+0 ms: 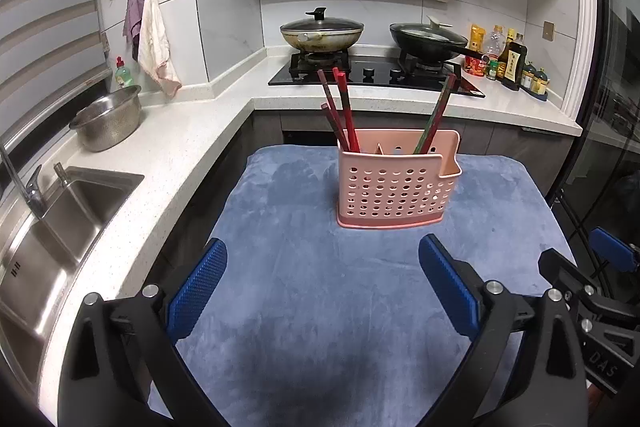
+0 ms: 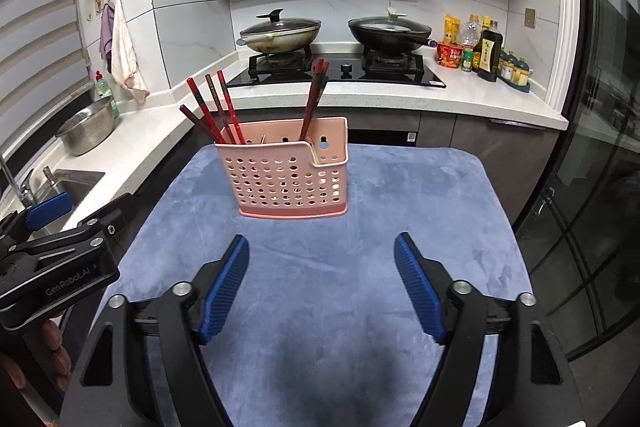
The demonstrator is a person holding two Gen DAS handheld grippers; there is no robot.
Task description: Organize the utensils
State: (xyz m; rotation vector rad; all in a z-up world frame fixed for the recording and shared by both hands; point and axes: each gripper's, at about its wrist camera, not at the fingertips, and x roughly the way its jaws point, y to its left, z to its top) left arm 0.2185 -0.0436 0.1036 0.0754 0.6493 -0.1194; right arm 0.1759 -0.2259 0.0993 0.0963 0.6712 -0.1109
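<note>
A pink perforated utensil holder stands upright on a blue cloth-covered table. Several red chopsticks lean in its left compartment, and more chopsticks lean in its right part. My left gripper is open and empty, above the cloth in front of the holder. My right gripper is open and empty, also short of the holder. The right gripper shows at the right edge of the left wrist view; the left gripper shows at the left of the right wrist view.
A white counter with a steel sink and a colander runs along the left. Behind the table is a stove with two lidded pans. Bottles stand at the back right. A glass door is on the right.
</note>
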